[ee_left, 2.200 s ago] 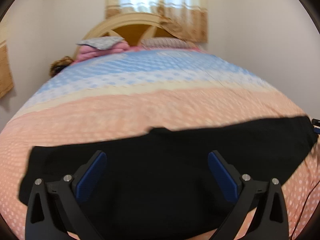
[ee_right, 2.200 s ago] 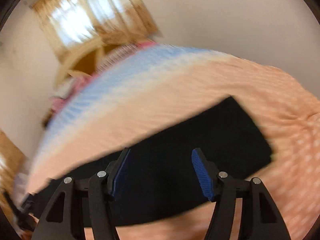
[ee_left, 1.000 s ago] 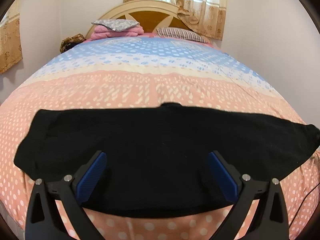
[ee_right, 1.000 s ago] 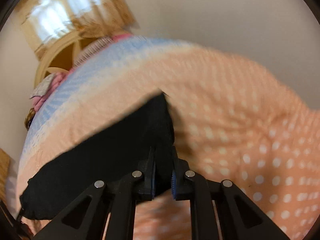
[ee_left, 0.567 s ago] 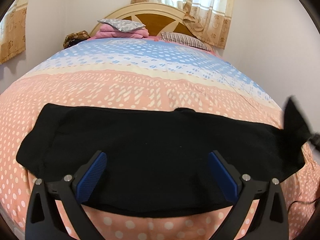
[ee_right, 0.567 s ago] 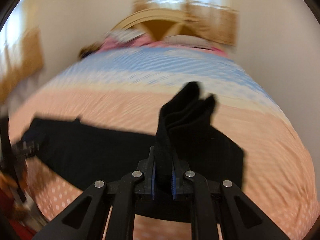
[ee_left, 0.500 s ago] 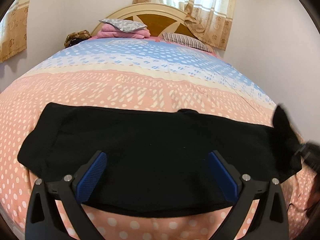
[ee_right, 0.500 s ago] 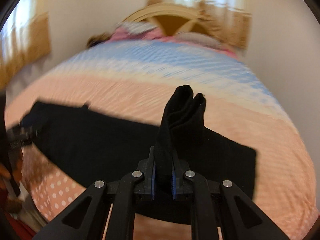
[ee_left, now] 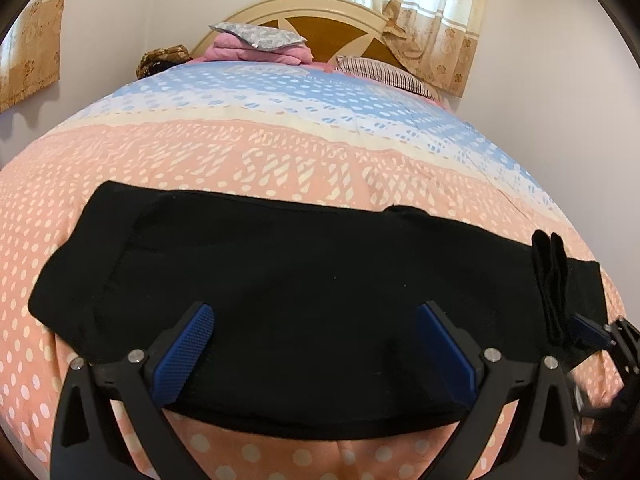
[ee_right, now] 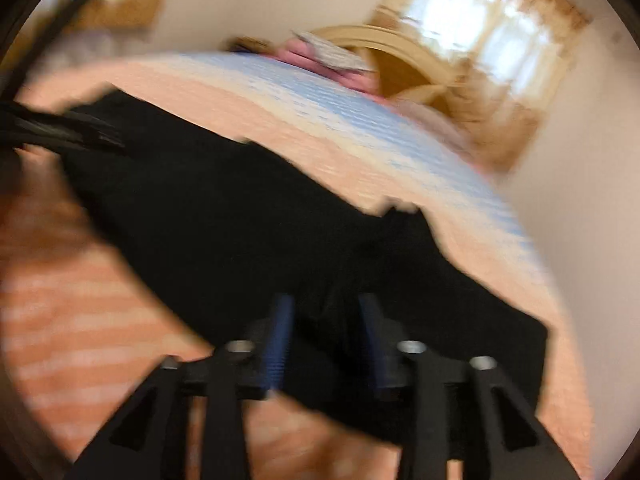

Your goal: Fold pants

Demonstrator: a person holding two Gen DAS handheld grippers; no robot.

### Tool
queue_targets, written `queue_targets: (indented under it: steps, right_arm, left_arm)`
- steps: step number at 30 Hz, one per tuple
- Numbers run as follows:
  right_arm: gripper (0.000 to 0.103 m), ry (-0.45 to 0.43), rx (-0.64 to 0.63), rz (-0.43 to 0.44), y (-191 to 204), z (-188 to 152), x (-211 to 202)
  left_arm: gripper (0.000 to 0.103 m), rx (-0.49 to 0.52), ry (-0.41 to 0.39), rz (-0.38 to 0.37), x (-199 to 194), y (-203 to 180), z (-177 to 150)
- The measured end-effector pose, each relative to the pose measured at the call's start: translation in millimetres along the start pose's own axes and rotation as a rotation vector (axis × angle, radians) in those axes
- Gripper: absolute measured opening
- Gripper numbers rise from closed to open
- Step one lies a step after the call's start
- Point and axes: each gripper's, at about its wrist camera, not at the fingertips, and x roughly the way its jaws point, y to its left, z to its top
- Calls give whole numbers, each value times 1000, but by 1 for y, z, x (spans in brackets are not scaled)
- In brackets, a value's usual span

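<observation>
The pants (ee_left: 304, 280) lie left-right; the right gripper (ee_left: 576, 330) pinches their right end, nearer than the wide-open left gripper (ee_left: 316, 344).

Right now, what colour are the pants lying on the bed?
Plain black pants, no pattern; the left wrist view shows them best.

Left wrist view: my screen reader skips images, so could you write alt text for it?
Black pants lie spread across a pink dotted bedspread, with the open left gripper hovering over their near edge. At far right, the right gripper pinches a raised fold of the pants. Pillows and a headboard sit beyond.
</observation>
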Motion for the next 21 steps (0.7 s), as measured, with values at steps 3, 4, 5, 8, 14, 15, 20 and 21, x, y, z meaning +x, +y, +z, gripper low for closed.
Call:
queue_targets:
  steps: [3, 4, 5, 8, 14, 15, 20, 21]
  right_arm:
    - [74, -36, 68, 209, -11, 2, -21]
    - [74, -50, 96, 244, -18, 4, -26]
    - [74, -82, 149, 287, -31, 6, -31]
    - [55, -157, 419, 341, -92, 12, -30]
    - [20, 17, 660, 258, -147, 10, 58]
    - [23, 63, 610, 262, -134, 12, 74]
    - [55, 0, 478, 272, -122, 25, 66]
    - [55, -33, 488, 291, -128, 24, 57]
  left_arm:
    - [103, 14, -3, 14, 1, 0, 2]
    - [103, 15, -3, 15, 1, -1, 2]
    - [103, 16, -2, 14, 1, -1, 3]
    - [103, 30, 2, 4, 1, -7, 2]
    - [103, 106, -4, -7, -4, -30, 1]
    - [103, 119, -8, -2, -5, -33, 1]
    - [103, 183, -17, -15, -7, -55, 7]
    - [103, 198, -22, -23, -8, -61, 9]
